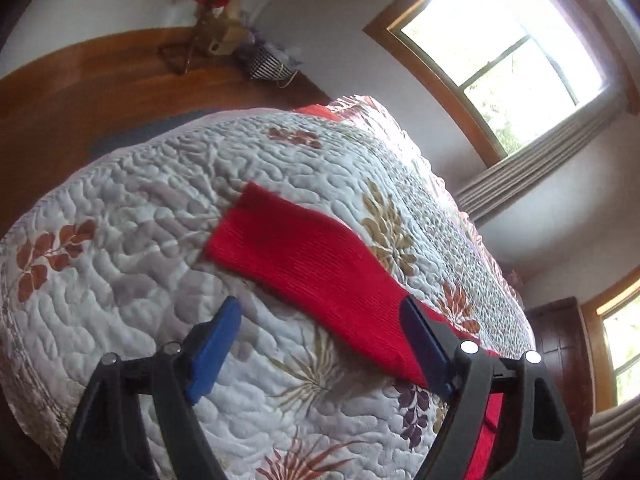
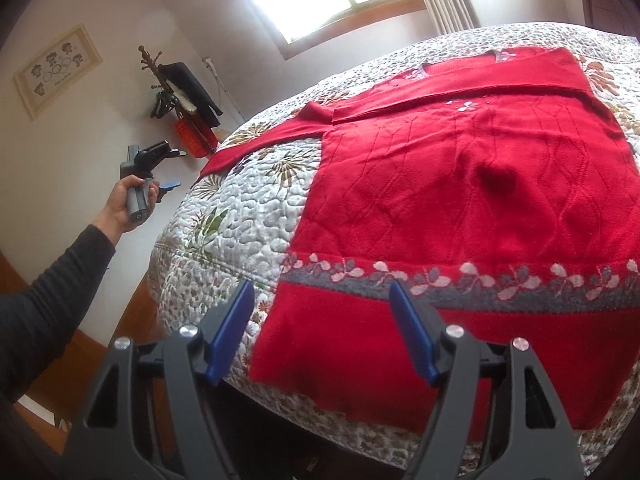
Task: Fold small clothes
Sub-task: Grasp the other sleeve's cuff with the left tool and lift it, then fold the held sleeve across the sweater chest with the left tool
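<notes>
A red knitted sweater (image 2: 460,184) with a grey and white flower band lies flat on the quilted bed. One sleeve is folded across its chest; the other sleeve (image 1: 304,256) stretches out to the side over the quilt. My left gripper (image 1: 320,324) hovers open just above that outstretched sleeve, its right fingertip over the red knit and nothing between the pads. In the right wrist view the left gripper (image 2: 170,176) shows at the left, held in a hand beyond the bed's edge. My right gripper (image 2: 322,312) stands open over the sweater's bottom left corner, empty.
The floral quilt (image 1: 132,240) covers the whole bed, whose edge (image 2: 192,260) drops off to a wooden floor (image 1: 80,88). A coat rack (image 2: 176,96) stands by the wall. Windows with curtains (image 1: 504,52) lie beyond the bed. A dark-sleeved arm (image 2: 52,280) reaches in from the left.
</notes>
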### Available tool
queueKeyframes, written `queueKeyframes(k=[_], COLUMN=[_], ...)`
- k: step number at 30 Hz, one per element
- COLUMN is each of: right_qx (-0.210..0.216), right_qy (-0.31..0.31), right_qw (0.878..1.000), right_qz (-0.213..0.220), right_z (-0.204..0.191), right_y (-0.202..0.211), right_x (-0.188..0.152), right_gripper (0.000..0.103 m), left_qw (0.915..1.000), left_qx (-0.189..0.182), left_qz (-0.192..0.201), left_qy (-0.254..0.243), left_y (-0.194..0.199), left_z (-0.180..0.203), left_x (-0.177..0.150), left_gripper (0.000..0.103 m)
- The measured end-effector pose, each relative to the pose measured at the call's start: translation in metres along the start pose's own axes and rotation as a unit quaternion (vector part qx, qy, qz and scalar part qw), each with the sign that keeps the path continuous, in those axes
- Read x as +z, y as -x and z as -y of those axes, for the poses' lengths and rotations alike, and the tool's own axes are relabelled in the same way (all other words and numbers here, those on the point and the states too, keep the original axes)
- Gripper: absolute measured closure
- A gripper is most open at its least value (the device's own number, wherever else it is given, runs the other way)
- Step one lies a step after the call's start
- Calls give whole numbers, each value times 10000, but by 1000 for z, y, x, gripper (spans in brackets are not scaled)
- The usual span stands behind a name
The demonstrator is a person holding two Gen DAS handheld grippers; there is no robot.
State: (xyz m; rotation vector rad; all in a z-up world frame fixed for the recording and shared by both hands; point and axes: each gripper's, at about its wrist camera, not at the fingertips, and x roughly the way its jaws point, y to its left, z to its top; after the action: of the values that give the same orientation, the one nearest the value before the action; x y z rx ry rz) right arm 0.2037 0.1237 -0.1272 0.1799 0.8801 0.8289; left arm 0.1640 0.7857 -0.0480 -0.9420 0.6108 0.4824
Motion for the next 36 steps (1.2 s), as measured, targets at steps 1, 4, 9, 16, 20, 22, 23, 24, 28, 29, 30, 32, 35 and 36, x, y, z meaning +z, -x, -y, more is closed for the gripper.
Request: queueKeyframes(k=[1, 4, 9, 16, 20, 22, 23, 24, 28, 29, 30, 32, 35, 36], right_qx=[-4, -18, -83, -44, -27, -20, -20, -22, -31, -32, -34, -35, -36, -33], right_qy=[11, 99, 92, 98, 62, 52, 57, 60, -24, -47, -68, -106, -181, -221], right_qw=[10000, 9999, 9997, 9997, 9997, 9998, 9998, 9999, 10000, 10000, 10000, 9999, 9998, 9997], right_qz=[-25, -66, -203, -216, -213, -194, -178, -157, -85, -73, -59, -34, 26, 48], right_z=[-3, -13, -17, -21, -20, -19, -19, -19, -13, -11, -9, -5, 2, 5], right_y=[-3, -8, -20, -24, -22, -19, -17, -15, -6, -5, -3, 1, 9, 11], right_x=[1, 2, 1, 3, 2, 1, 1, 0, -2, -2, -3, -5, -6, -6], right_gripper=[34, 34, 34, 34, 34, 34, 34, 34, 34, 34, 34, 34, 34, 34], left_qw=[9999, 9998, 9984, 9989, 9997, 9999, 9999, 9997, 9960, 9941, 9917, 9859, 9749, 9713], left_qx=[16, 14, 101, 262, 176, 133, 75, 39, -239, -331, -444, -668, -1047, -1175], left_qz=[-22, -1, -152, -295, -88, 34, 85, 148, 428, 468, 499, 538, 508, 461], left_qy=[120, 218, 526, 258, 149, 6, -75, -164, -742, -916, -1094, -1439, -1900, -2014], left_y=[-5, -19, -44, -58, -47, -39, -34, -28, -4, 0, 5, 12, 15, 11], left_z=[-10, -25, -42, -39, -29, -16, -7, 2, 64, 83, 103, 144, 206, 225], left_x=[1, 8, 18, 26, 29, 29, 29, 28, 22, 18, 13, 2, -19, -27], left_gripper=[23, 23, 23, 81, 99, 99, 99, 99, 99, 99, 99, 99, 99, 99])
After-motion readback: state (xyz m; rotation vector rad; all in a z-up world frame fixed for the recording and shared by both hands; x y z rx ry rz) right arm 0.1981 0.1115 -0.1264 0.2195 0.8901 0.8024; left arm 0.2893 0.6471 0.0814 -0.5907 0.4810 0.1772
